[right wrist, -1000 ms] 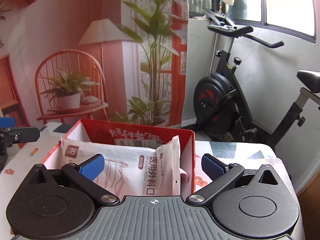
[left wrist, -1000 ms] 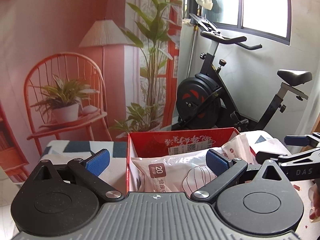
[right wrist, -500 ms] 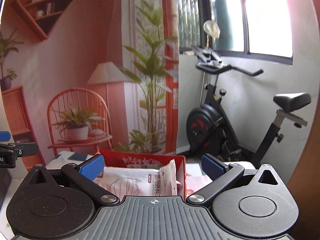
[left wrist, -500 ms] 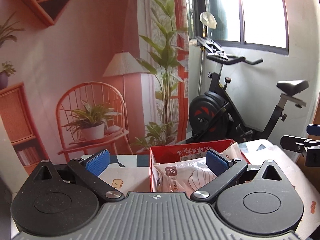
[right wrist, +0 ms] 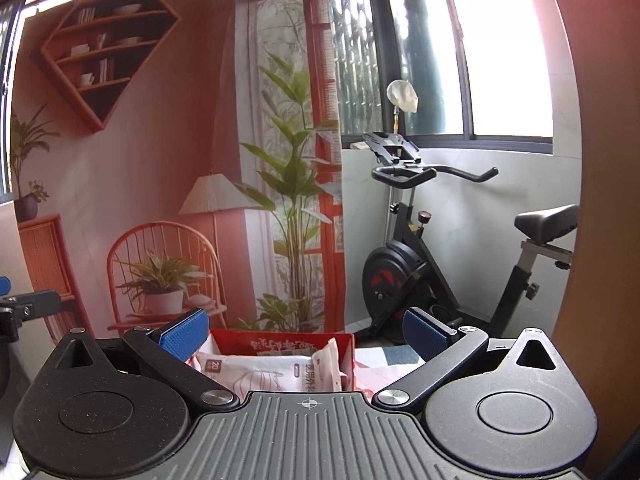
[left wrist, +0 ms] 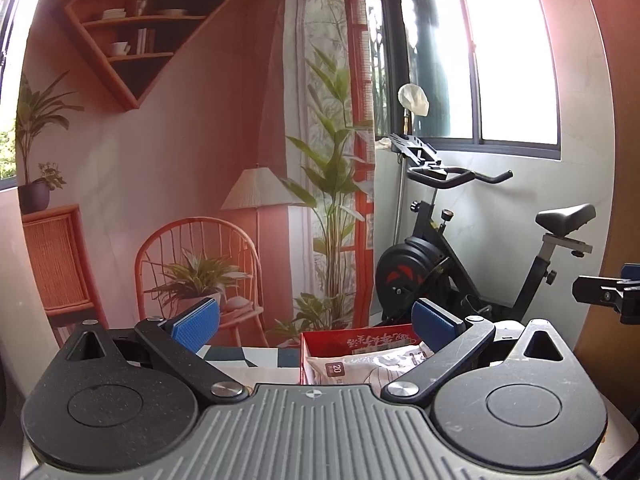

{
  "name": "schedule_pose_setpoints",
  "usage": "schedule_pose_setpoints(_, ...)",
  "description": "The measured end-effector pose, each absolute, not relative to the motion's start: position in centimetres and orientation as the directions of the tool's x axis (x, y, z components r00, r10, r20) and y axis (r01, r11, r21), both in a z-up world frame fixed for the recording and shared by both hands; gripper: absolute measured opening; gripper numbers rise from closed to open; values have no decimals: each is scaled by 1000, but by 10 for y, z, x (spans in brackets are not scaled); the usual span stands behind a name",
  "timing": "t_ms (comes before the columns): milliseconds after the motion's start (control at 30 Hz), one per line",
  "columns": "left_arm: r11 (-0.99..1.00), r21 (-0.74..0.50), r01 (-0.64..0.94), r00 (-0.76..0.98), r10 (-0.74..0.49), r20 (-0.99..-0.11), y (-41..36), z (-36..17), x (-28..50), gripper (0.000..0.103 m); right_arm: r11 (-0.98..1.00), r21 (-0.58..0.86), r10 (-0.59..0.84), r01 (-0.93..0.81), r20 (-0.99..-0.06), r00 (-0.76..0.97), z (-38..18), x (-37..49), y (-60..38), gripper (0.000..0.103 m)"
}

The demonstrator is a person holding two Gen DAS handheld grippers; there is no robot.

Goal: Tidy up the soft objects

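A red cardboard box (left wrist: 356, 340) stands on the patterned table (left wrist: 256, 360), holding white soft packs (left wrist: 360, 372) of masks. It also shows in the right wrist view (right wrist: 280, 342), with the packs (right wrist: 272, 372) standing inside. My left gripper (left wrist: 314, 324) is open and empty, raised well back from the box. My right gripper (right wrist: 306, 330) is open and empty, also raised behind the box. The right gripper's finger shows at the right edge of the left wrist view (left wrist: 608, 294).
A black exercise bike (left wrist: 460, 268) stands behind the table by the window. A printed backdrop with a chair, lamp and plants (left wrist: 200, 220) hangs behind. A wooden panel edge (right wrist: 592, 240) is at the right.
Both grippers have pulled up and back from the box, so it looks smaller and lower in both views. Both stay open and empty.
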State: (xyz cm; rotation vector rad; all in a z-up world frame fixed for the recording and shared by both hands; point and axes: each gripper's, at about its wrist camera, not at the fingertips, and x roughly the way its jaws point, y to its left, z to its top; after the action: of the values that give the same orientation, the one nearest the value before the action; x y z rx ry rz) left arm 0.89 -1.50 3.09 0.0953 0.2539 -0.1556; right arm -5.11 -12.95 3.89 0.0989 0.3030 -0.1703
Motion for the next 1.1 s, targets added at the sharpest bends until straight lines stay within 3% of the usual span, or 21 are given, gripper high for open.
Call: schedule_pose_setpoints(1100,989,107,102,961,-70,-268,-14,28,4,103,975,47,-188,216,-344,920,31,-47,-125,103)
